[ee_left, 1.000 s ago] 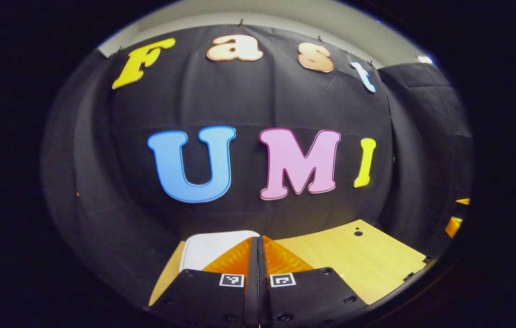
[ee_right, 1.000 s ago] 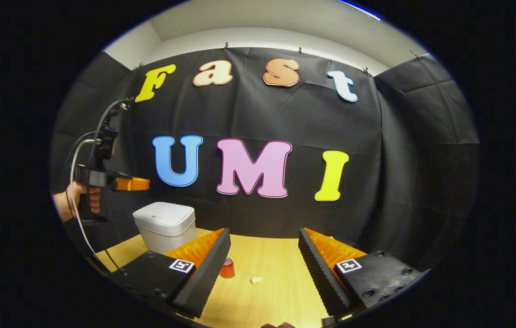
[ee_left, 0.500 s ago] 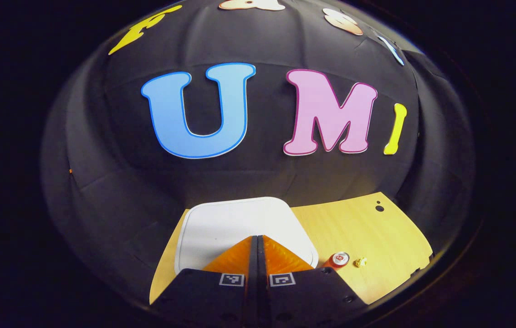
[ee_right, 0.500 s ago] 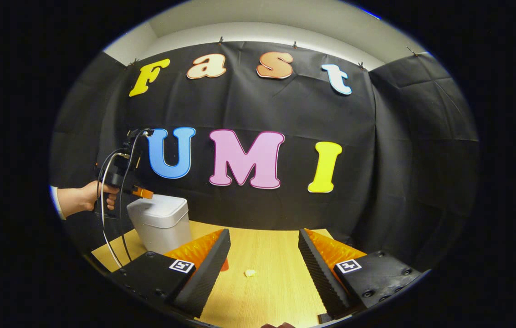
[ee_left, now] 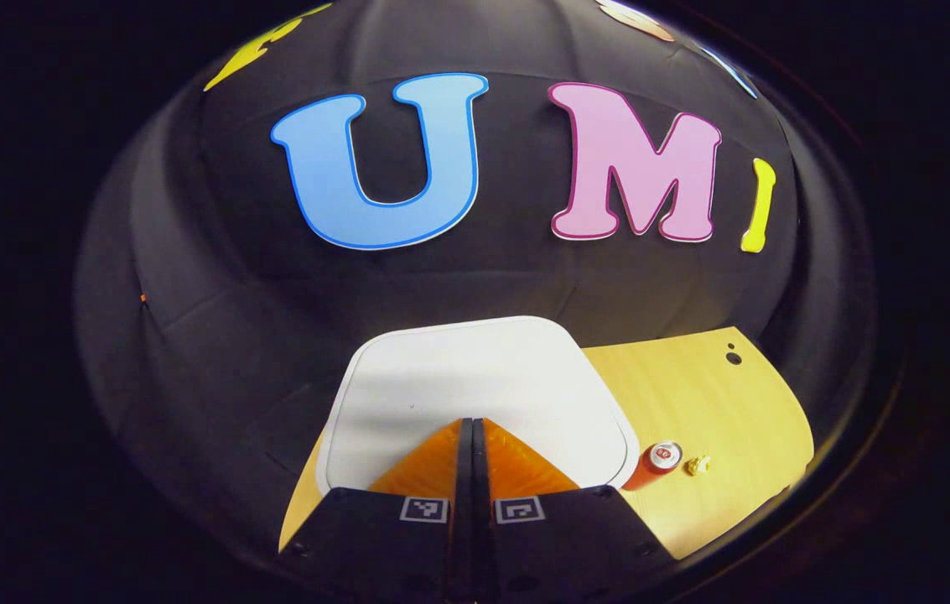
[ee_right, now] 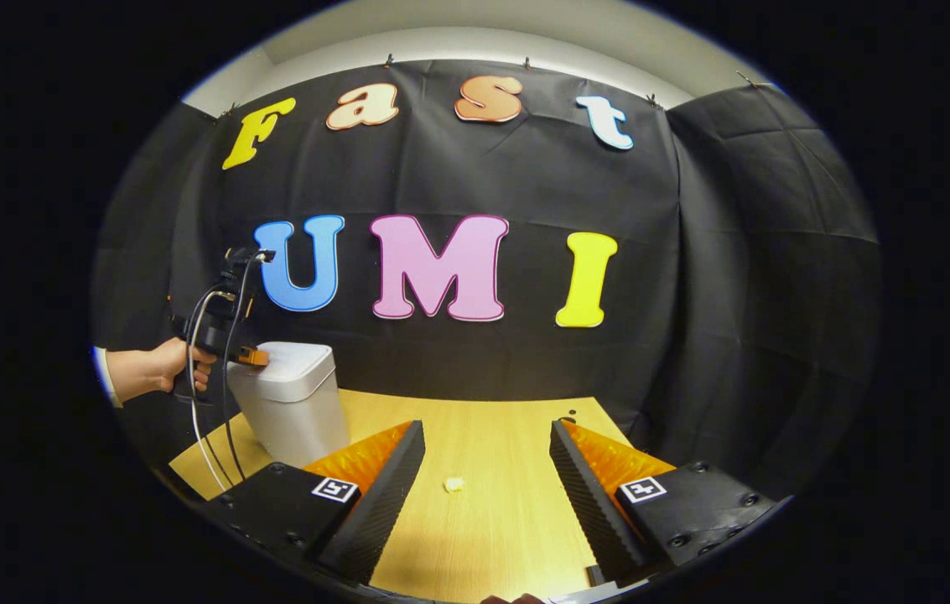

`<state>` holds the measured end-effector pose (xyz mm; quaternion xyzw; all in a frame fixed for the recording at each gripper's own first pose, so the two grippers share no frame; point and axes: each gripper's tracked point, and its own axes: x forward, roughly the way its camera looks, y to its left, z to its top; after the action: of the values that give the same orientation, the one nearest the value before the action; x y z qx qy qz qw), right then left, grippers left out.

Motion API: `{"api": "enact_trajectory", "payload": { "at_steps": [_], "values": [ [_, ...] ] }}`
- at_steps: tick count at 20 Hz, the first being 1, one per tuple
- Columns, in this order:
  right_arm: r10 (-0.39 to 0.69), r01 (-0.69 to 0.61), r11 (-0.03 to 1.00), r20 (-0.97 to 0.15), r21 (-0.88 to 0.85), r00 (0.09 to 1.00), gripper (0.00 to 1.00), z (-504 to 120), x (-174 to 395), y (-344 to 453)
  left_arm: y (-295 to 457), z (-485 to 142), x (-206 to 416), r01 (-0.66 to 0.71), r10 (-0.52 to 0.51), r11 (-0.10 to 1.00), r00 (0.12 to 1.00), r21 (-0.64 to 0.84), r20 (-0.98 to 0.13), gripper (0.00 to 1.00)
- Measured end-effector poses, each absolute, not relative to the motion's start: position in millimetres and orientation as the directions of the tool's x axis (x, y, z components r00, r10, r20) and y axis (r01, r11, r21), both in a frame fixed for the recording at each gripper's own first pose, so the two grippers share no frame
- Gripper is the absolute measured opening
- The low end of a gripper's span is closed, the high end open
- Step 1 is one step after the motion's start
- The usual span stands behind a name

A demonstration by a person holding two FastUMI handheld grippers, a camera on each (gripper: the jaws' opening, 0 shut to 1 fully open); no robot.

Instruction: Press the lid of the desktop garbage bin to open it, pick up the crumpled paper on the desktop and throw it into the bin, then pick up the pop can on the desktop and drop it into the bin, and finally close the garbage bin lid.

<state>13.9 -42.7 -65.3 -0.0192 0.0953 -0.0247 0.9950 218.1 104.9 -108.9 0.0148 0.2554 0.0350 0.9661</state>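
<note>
A: The garbage bin (ee_left: 475, 377) is directly under and ahead of the left gripper (ee_left: 472, 429). In the left gripper view its two fingers are pressed together, with nothing between them, and their tips lie over the near part of the white lid (ee_left: 407, 369).

B: Do the tips touch the lid?

A: I cannot tell for sure. In the right gripper view the left gripper (ee_right: 250, 356) is at the lid's near left edge, touching it or just above. The lid looks flat and closed, so I judge that the press is only beginning. What is inside the bin is hidden.

B: Which hand is nearer to the bin?

A: The left one, clearly. The right gripper (ee_right: 487, 470) is well apart from the bin, which stands to the left of its fingers and beyond them. Its fingers are wide open and hold nothing.

B: And the things to throw away?

A: In the left gripper view the pop can (ee_left: 655, 464) stands upright to the right of the fingers, just beside the bin's corner, and the crumpled paper (ee_left: 698, 464) lies a little farther right. In the right gripper view the crumpled paper (ee_right: 454, 484) is on the desktop (ee_right: 508, 520) between the open fingers, a little ahead of the tips. So the right hand is better placed for it.
</note>
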Motion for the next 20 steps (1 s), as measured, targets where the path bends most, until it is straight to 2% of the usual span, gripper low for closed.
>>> {"api": "enact_trajectory", "payload": {
  "at_steps": [5, 9, 11, 12, 13, 15, 17, 18, 20],
  "values": [
    [-0.045, 0.033, 0.997, -0.196, -0.065, 0.979, 0.96, -63.2, 17.4, -41.1, 107.1, -94.9, 220.9, -0.056, 0.067, 0.998, 0.879, 0.038, -0.471, 0.06],
    [-0.049, 0.035, 0.997, -0.194, -0.072, 0.98, 0.96, -62.8, 18.0, -42.7, 119.1, -65.7, 223.4, -0.079, 0.095, 0.995, 0.919, 0.056, -0.382, 0.07],
    [-0.047, 0.034, 0.997, -0.202, -0.069, 0.978, 0.96, -63.2, 18.8, -39.1, 126.3, -41.8, 223.5, -0.09, 0.119, 0.99, 0.942, 0.105, -0.315, 0.18],
    [-0.046, 0.032, 0.997, -0.204, -0.071, 0.978, 0.97, -63.5, 20.0, -35.6, 125.0, -30.2, 223.9, -0.081, 0.11, 0.991, 0.953, 0.11, -0.283, 0.34],
    [-0.046, 0.031, 0.997, -0.206, -0.075, 0.977, 0.96, -64.4, 21.8, -32.5, 121.1, -17.5, 219.9, -0.074, 0.098, 0.992, 0.962, 0.102, -0.256, 0.37],
    [-0.045, 0.03, 0.997, -0.215, -0.074, 0.975, 0.97, -67.8, 25.3, -28.2, 120.0, 1.7, 212.3, -0.066, 0.081, 0.995, 0.976, 0.077, -0.205, 0.5],
    [-0.042, 0.029, 0.998, -0.224, -0.063, 0.974, 0.96, -69.4, 28.3, -25.5, 126.4, 24.8, 207.5, -0.09, 0.098, 0.994, 0.987, 0.07, -0.127, 0.85],
    [-0.04, 0.027, 0.998, -0.226, -0.061, 0.973, 0.96, -70.7, 29.9, -22.4, 126.1, 37.2, 196.2, -0.089, 0.096, 0.994, 0.991, 0.069, -0.094, 0.96],
    [-0.031, 0.014, 0.997, -0.247, -0.07, 0.969, 0.96, -77.8, 36.3, -18.2, 122.4, 54.8, 171.7, -0.068, 0.071, 0.996, 0.997, 0.065, -0.045, 0.96]
  ]
}}
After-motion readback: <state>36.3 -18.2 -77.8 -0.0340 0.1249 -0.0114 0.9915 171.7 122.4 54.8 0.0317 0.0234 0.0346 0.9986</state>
